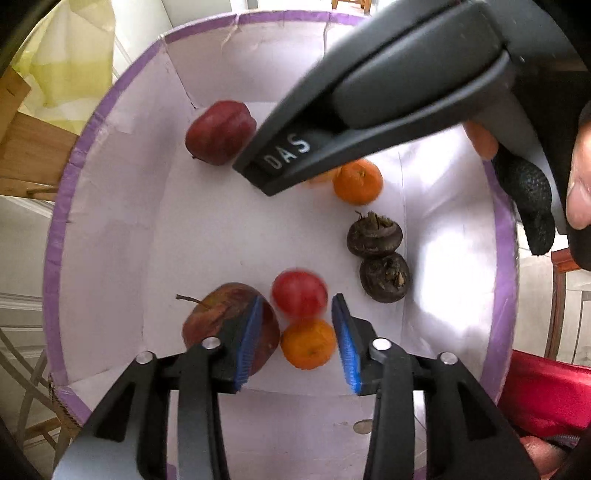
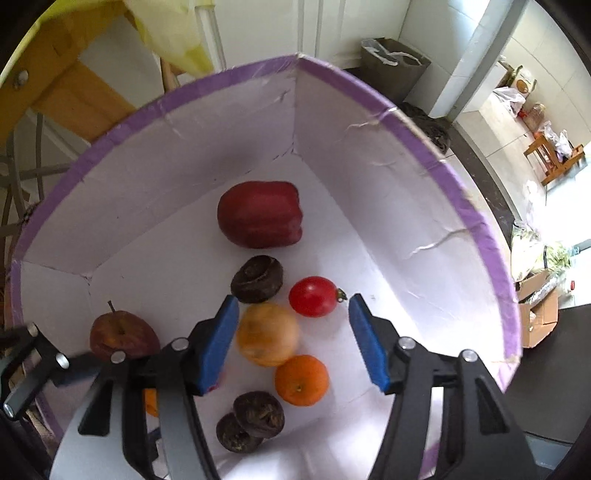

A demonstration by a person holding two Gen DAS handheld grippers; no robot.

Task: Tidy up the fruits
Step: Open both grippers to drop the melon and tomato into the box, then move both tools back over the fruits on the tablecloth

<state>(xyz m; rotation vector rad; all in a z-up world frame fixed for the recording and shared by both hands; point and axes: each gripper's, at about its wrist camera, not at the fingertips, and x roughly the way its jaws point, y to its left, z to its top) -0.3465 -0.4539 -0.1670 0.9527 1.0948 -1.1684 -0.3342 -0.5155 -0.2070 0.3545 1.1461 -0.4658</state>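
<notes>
Hovering left gripper (image 1: 297,341) apart, tomato (image 1: 299,293) between fingers, right gripper (image 2: 293,341) apart.

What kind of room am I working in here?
Probably a home kitchen or dining area: a lined trash bin against white cabinet doors, tiled walls, and a wooden table beside the purple-rimmed box of fruit.

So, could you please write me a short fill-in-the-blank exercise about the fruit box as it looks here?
1. The white box has a rim taped in ____.
2. The small red tomato lies between the open fingers of the ____ gripper.
3. The left gripper is ____, holding nothing.
4. The wrinkled apple has its ____ pointing up.

Missing words: purple; right; open; stem
</notes>
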